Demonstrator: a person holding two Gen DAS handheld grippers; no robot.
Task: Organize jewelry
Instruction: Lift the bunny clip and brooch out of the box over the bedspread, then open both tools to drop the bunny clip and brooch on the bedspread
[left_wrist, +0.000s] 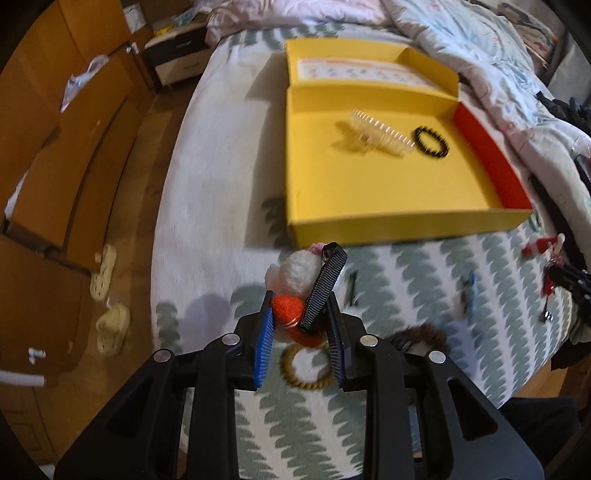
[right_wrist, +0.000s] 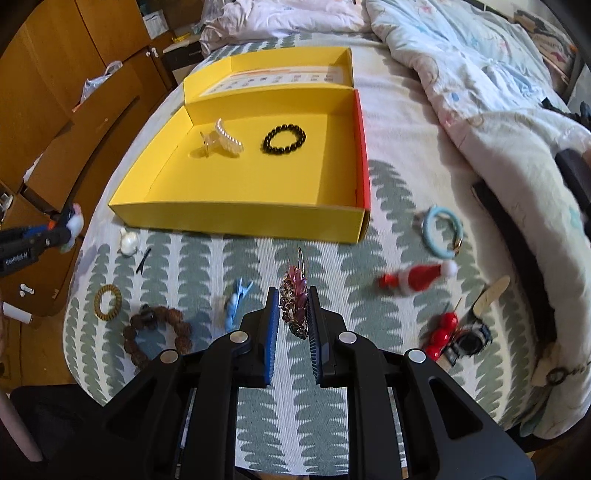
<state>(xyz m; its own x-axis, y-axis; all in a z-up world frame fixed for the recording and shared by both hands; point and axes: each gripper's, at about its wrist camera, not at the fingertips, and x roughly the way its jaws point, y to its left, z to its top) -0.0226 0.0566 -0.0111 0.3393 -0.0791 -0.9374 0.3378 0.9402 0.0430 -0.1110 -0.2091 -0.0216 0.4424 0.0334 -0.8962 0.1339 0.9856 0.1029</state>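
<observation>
In the left wrist view my left gripper (left_wrist: 299, 299) is shut on a plush hair clip (left_wrist: 295, 275), a white and orange fuzzy ornament on a black ridged clip, held above the bedspread just before the yellow box (left_wrist: 369, 218). In the right wrist view my right gripper (right_wrist: 293, 293) is shut on a purple and gold jewelled hair clip (right_wrist: 295, 295), a little short of the yellow box (right_wrist: 240, 221). Inside the box lie a pearl claw clip (right_wrist: 225, 142) and a black bead bracelet (right_wrist: 284, 138).
Loose on the bedspread are a blue bracelet (right_wrist: 441, 230), a Santa hat clip (right_wrist: 417, 277), red cherries (right_wrist: 443, 330), a watch (right_wrist: 469, 339), a blue clip (right_wrist: 236, 299), a brown bead bracelet (right_wrist: 157, 332) and a gold ring bracelet (right_wrist: 108, 301). A rumpled quilt (right_wrist: 480, 92) lies to the right.
</observation>
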